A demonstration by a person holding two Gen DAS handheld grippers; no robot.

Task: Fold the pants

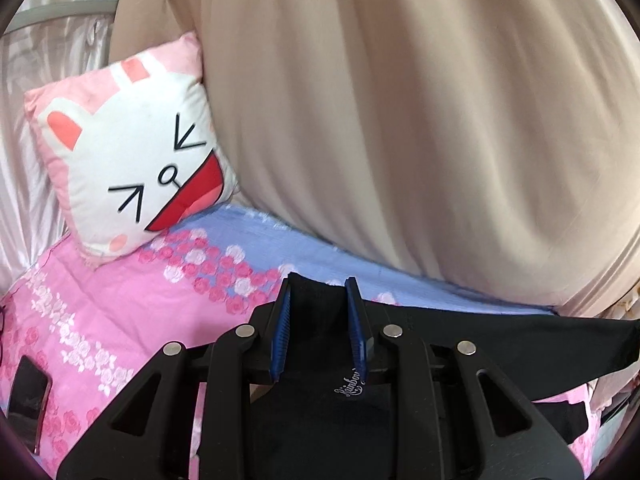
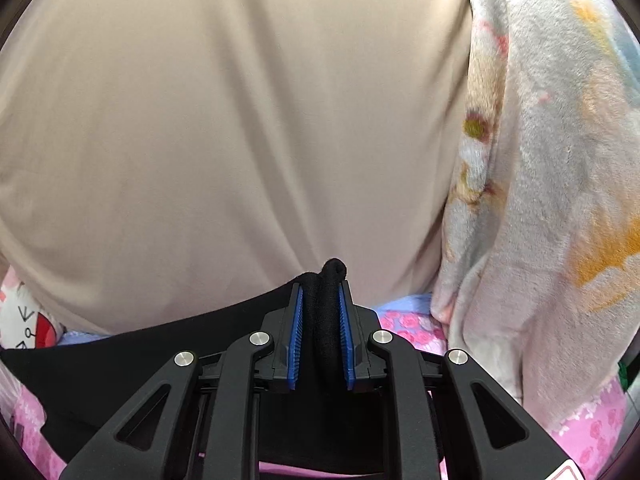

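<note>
The black pants hang stretched between my two grippers above a pink floral bed sheet. My left gripper is shut on one end of the waistband, with black cloth between its blue pads. A small white script logo shows on the cloth below the fingers. My right gripper is shut on a bunched roll of the black pants, which pokes out past the fingertips. The cloth runs off to the left from there.
A beige curtain hangs close behind the bed and fills the right wrist view. A pink and white cat-face pillow leans at the back left. A fluffy patterned blanket hangs at the right. A dark phone lies on the sheet at the left.
</note>
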